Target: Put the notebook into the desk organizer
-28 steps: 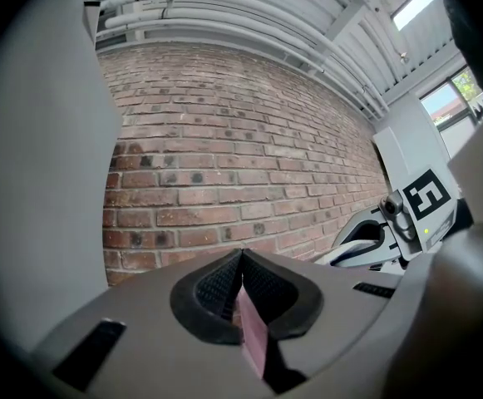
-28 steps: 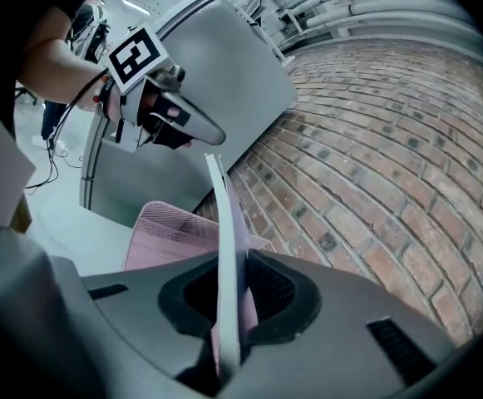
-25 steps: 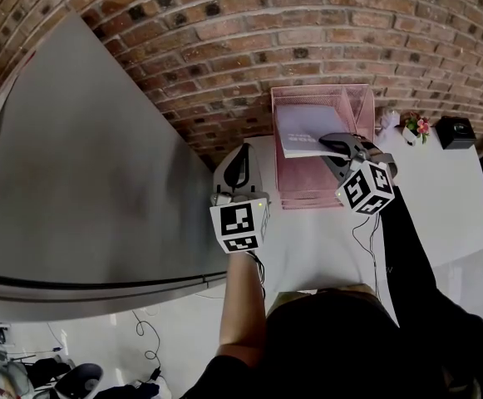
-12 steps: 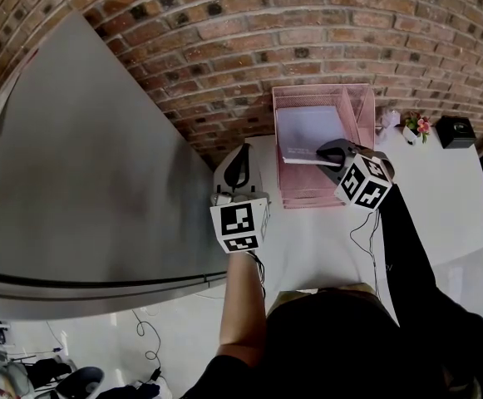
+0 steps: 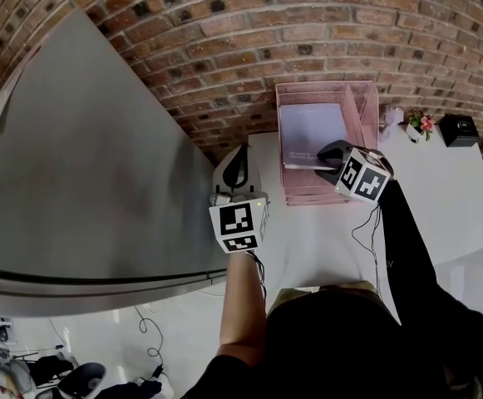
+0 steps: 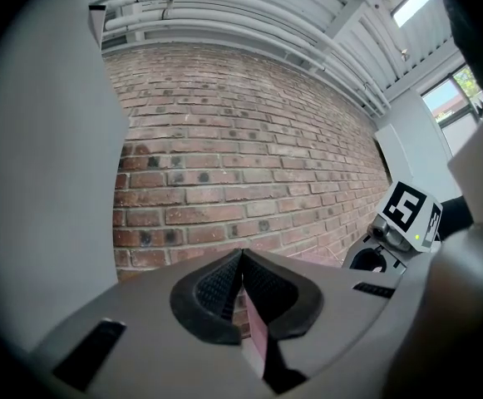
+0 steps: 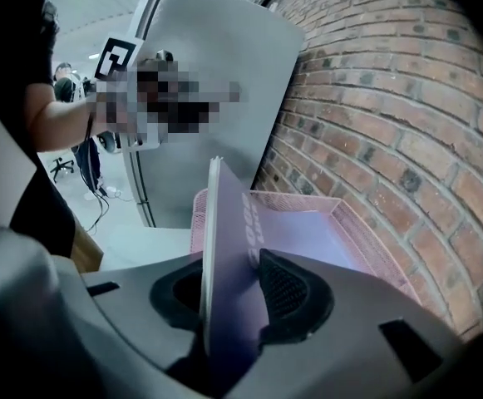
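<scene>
A lavender notebook lies in the top tray of the pink mesh desk organizer, which stands against the brick wall. My right gripper is at the notebook's near edge. In the right gripper view the notebook still runs between the jaws of my right gripper, which have just been opening, with a gap beside the left pad. Pink mesh of the organizer shows beyond. My left gripper hovers left of the organizer, pointing at the wall. Its pads meet with nothing held.
A large grey panel fills the left side, close to my left gripper. The white table stretches right, with a small flower pot and a black object near the wall. Cables hang off the table's front edge.
My right gripper sank toward the organizer and the notebook went from tilted above the tray to lying in it. The left gripper stayed still.
</scene>
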